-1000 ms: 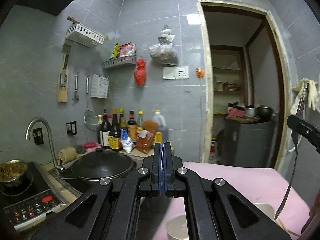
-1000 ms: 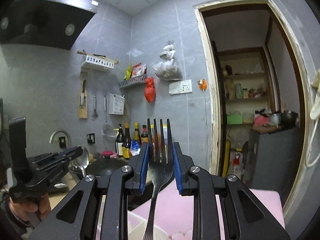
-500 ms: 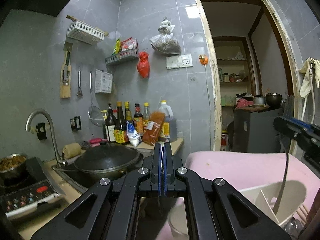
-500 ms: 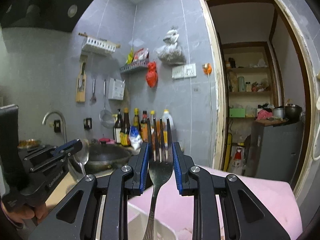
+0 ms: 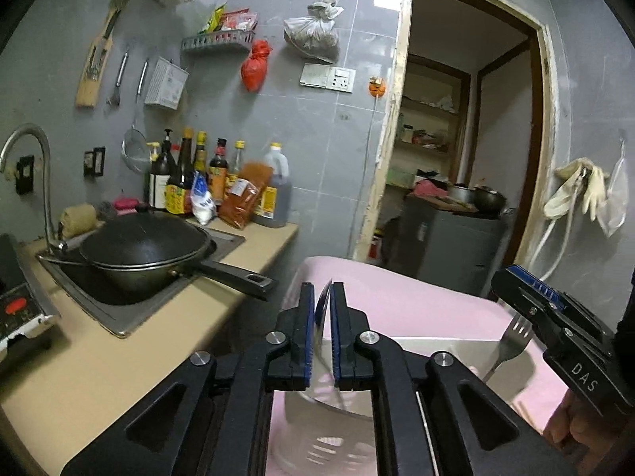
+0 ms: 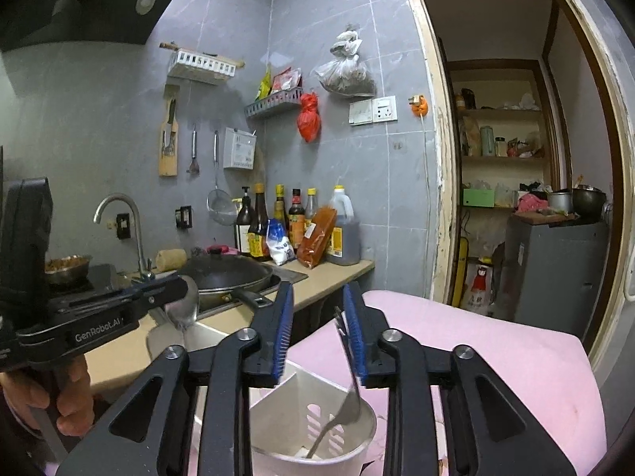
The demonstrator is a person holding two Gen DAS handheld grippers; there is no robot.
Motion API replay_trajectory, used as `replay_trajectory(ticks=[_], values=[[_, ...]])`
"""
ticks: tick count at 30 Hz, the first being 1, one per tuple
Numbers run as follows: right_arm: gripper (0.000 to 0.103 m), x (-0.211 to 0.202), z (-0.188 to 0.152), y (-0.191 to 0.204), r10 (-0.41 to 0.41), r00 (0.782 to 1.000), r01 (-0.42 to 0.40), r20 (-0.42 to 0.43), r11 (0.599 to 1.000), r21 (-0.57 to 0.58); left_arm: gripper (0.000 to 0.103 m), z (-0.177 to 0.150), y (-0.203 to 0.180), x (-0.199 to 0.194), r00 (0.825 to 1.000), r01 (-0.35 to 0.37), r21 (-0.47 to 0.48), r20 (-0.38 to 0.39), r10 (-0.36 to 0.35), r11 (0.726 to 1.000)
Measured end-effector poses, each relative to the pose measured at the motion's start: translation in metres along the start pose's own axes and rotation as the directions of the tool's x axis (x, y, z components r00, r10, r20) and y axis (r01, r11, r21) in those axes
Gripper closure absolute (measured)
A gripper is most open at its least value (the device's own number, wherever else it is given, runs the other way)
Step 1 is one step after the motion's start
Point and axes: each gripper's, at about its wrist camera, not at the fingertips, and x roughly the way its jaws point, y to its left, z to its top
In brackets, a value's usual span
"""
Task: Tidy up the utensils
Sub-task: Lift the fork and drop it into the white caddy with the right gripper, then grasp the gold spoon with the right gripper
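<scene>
A white divided utensil holder stands on a pink cloth, just below both grippers. My right gripper hangs over it with its jaws opening. The fork is loose between them, leaning on the right pad with its handle down in the holder. In the left wrist view the fork hangs under the right gripper above the holder rim. My left gripper has its jaws opening a crack around a spoon seen edge-on. The spoon's bowl shows at the left gripper tip.
A counter on the left carries a sink with a black wok, a tap, sauce bottles and a cooker panel. Racks and tools hang on the grey tiled wall. An open doorway lies behind the pink cloth.
Both grippers have come down toward the holder. The right jaws have widened and the fork has tilted against one pad, handle in the holder. The left jaws have parted slightly.
</scene>
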Motion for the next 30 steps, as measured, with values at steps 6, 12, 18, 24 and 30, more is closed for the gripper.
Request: replay_trajectory(ticks=[6,12,18,24,30], values=[[0.054,-0.020,0.018,-0.005,-0.013,0.999,0.012,0.045,0.999,0.035,0.066,0.012,-0.003,-0.023,0.997,0.068,-0.067,0.025,-0.067,0.995],[0.022,-0.057,0.030,-0.016,-0.062,0.993,0.056,0.105,0.997,0.055,0.036,0.019,-0.024,-0.048,0.993,0.104,-0.058,0.054,-0.101,0.993],[0.001,-0.101,0.028,-0.031,-0.136,0.980,0.130,0.143,0.990,0.054,0.019,0.016,-0.050,-0.067,0.989,0.123,-0.034,0.085,-0.120,0.992],[0.000,-0.140,0.018,-0.048,-0.203,0.970,0.200,0.132,0.979,0.036,0.009,0.004,-0.080,-0.079,0.985,0.153,0.043,0.077,-0.156,0.987],[0.000,-0.163,-0.004,-0.066,-0.263,0.962,0.262,0.076,0.965,0.024,0.009,-0.022,-0.110,-0.073,0.977,0.213,0.103,-0.004,-0.214,0.972]])
